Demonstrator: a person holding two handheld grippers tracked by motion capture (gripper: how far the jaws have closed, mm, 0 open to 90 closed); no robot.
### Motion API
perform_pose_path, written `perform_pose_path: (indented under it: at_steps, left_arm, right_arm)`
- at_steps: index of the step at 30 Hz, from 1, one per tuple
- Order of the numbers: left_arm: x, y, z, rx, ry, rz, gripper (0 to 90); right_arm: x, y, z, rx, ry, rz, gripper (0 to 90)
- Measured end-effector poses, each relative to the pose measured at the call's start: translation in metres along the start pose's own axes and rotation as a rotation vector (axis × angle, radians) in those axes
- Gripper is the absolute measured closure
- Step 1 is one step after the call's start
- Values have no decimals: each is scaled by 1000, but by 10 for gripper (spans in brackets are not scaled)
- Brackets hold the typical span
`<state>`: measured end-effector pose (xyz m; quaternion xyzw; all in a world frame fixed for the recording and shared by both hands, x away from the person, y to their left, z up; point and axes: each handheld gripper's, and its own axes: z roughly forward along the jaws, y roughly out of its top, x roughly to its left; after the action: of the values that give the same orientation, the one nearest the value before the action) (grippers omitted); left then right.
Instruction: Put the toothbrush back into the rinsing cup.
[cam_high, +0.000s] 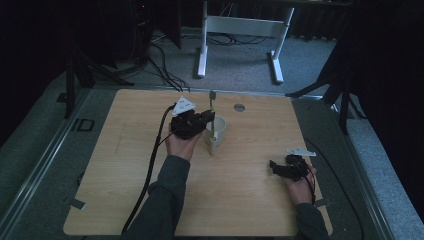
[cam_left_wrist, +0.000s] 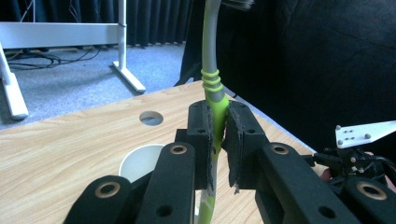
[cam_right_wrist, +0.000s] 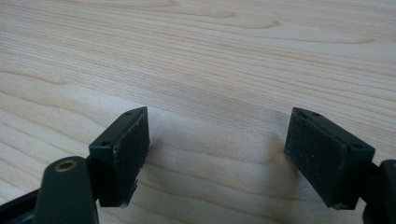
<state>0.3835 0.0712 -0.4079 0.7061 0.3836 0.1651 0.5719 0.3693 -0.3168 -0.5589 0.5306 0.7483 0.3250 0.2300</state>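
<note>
A toothbrush (cam_left_wrist: 211, 56) with a grey neck and a green handle stands upright, its bristles at the top. My left gripper (cam_left_wrist: 218, 123) is shut on the green handle, pads pressed on both sides. In the high view the left gripper (cam_high: 210, 119) holds the toothbrush (cam_high: 212, 100) over a white cup (cam_high: 218, 131) in the middle of the wooden table (cam_high: 125, 200), and the handle's lower end reaches into the cup (cam_left_wrist: 140, 158). My right gripper (cam_high: 275, 166) rests low at the table's right front, open, and in its own view nothing lies between the fingers of the right gripper (cam_right_wrist: 217, 144).
A round cable hole (cam_high: 239, 107) sits in the tabletop behind the cup. A white desk frame (cam_high: 240, 30) stands on the carpet beyond the far edge. Dark curtains and stands line both sides. A black cable (cam_high: 150, 170) trails from the left gripper along the forearm.
</note>
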Motion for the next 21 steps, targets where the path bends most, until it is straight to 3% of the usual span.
perform_pose_path:
  at_steps: [21]
  left_arm:
    - [-1,-3,8,4,4,8,810]
  right_arm:
    - [0,0,0,0,0,0,215]
